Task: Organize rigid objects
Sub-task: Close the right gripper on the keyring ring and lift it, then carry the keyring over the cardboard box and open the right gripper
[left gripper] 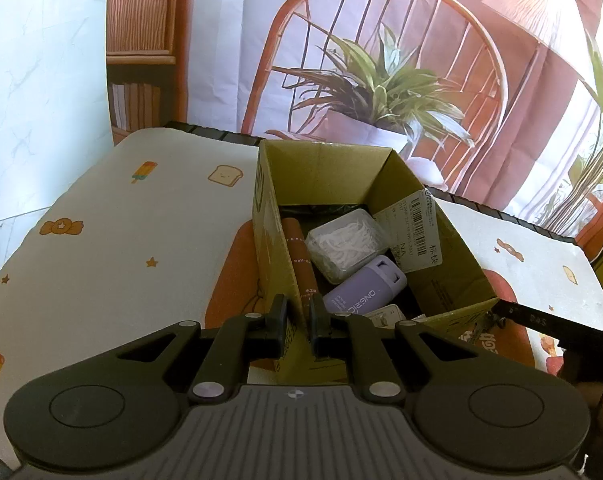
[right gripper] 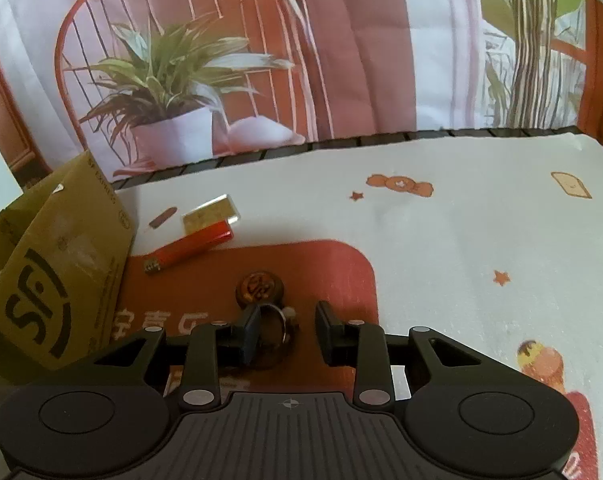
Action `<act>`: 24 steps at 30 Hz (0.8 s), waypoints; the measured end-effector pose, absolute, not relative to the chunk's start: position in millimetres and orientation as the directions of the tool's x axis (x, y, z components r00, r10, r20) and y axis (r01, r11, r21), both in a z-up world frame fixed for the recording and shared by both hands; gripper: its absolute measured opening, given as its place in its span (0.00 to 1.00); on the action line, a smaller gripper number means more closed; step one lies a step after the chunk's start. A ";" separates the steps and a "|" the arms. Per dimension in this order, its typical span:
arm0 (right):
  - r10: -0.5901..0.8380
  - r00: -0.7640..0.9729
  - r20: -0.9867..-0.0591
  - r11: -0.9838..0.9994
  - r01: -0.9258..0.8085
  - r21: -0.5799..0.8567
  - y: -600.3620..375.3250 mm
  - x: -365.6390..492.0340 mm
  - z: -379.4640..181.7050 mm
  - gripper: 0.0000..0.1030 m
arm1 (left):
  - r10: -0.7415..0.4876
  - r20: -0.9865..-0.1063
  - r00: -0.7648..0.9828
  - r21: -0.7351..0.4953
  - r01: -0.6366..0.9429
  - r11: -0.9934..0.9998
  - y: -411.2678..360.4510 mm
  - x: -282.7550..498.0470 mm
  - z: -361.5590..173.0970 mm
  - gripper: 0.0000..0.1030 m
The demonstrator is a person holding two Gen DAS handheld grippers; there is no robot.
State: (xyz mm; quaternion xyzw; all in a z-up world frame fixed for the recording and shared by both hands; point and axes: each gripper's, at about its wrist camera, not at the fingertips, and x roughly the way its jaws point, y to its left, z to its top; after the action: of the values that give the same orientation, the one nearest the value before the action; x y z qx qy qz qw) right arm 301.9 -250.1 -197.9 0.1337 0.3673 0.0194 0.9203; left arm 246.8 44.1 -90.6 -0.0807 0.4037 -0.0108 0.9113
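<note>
The left gripper is pinched on the near wall of the box. Inside the box lie a purple bottle, a clear case and a red tube. Right of the box, on the mat, the right gripper has its fingers apart around a keyring, not squeezing it. A lighter lies near the box.

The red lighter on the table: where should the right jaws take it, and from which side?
Probably from above, across the middle of the red lighter. It lies flat on the tablecloth, a long slim body, metal end toward the cardboard box. Turn the right gripper so the jaws close on its long sides; the gold case beside its far end crowds that end.
</note>
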 end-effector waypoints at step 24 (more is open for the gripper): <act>0.262 0.832 -0.488 0.902 -0.032 0.430 -269.0 286.9 -131.1 0.06 | -0.081 -0.736 0.672 -0.150 -0.045 0.988 44.6 246.3 -90.4 0.12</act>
State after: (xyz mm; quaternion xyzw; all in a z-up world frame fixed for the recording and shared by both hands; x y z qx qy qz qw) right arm 286.9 -269.0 -131.1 0.2066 0.2787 0.0788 0.9346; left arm 246.3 44.6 -90.4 -0.0781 0.4048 -0.0098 0.9110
